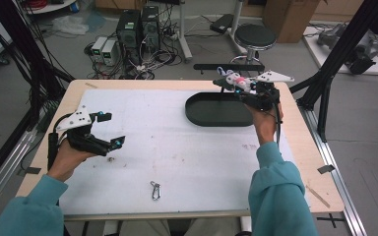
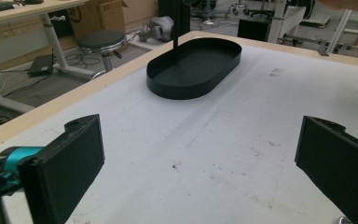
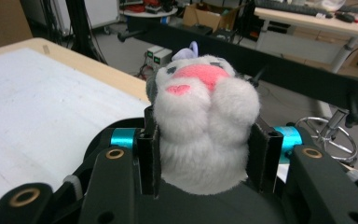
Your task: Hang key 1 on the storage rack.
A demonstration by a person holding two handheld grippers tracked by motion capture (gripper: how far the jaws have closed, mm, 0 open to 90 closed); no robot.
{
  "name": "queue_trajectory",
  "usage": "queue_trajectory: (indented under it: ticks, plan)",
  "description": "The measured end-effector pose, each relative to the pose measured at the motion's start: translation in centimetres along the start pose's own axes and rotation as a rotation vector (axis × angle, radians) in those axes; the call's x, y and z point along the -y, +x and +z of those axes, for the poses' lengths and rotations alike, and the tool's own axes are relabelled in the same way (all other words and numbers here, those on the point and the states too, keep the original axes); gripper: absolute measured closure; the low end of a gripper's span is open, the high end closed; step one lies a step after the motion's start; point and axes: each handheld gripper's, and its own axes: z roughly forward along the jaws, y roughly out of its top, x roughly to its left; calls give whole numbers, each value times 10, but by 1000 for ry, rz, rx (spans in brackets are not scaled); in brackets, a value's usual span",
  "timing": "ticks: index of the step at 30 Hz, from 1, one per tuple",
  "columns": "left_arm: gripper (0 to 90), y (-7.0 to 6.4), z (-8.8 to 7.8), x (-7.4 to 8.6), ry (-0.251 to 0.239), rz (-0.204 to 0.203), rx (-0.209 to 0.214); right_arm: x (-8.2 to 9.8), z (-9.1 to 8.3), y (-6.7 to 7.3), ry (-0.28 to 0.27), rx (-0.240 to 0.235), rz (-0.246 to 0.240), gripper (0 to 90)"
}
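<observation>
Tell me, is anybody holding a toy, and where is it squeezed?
Yes. The right hand-held gripper squeezes a fluffy white plush toy around its lower body, above the black tray. The left hand-held gripper holds nothing.

A white plush toy (image 3: pixel 205 121) with a pink nose and grey patches is squeezed between the right tongs (image 1: pixel 236 84), raised above the far rim of the black oval tray (image 1: pixel 219 110).

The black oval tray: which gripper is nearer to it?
Right. The right gripper, shut on a plush toy, hovers at the black oval tray's far edge; the left gripper is open, well across the table.
</observation>
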Motion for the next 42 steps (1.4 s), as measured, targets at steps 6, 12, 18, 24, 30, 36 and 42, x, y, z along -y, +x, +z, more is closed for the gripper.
queue_trajectory:
  ticks: [6,12,18,24,30,36,42]
  plan:
    - [17,0,-1,0,2,4,0,9,7,1,36,-6,12,554]
    - [17,0,-1,0,0,3,-2,12,15,3,34,-19,22,554]
    - [17,1,-1,0,1,2,-1,15,24,4,35,-24,29,553]
    - [17,2,-2,0,-3,-3,-2,19,33,6,52,-31,35,551]
    - [17,2,-3,0,-6,-4,-3,23,38,4,65,-44,55,551]
    - [17,1,-3,0,-7,-5,-2,28,42,3,78,-54,76,549]
    - [17,1,-3,0,-3,-2,-2,29,42,1,95,-64,83,542]
